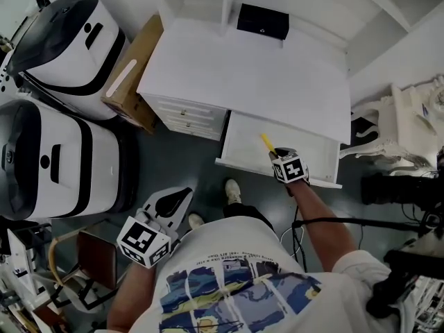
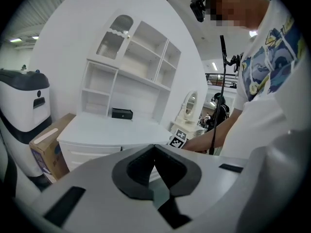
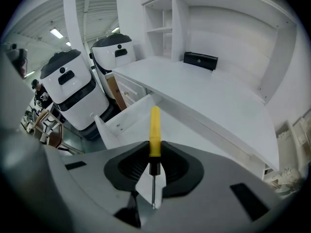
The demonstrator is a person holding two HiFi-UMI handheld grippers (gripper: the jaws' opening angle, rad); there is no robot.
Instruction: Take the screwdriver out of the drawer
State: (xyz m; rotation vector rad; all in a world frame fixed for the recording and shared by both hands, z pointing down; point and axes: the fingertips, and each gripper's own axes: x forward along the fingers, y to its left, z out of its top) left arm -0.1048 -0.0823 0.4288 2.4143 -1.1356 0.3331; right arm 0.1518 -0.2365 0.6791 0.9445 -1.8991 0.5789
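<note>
Right gripper (image 3: 153, 169) clenched on a slim yellow-handled screwdriver (image 3: 154, 130): pads on the handle's lower end, metal shaft pointing back between the jaws, handle sticking out ahead. Tool held clear above the open white drawer (image 1: 239, 148), near the right half of its front edge. Left gripper (image 2: 155, 168): jaws closed together on nothing, held low off the front-left corner of the white desk (image 1: 263, 82).

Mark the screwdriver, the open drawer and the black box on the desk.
screwdriver (image 3: 154, 130), right gripper view, middle of its yellow handle.
drawer (image 1: 248, 141), head view, bare floor of the open drawer.
black box (image 1: 262, 21), head view, centre of its visible face.
</note>
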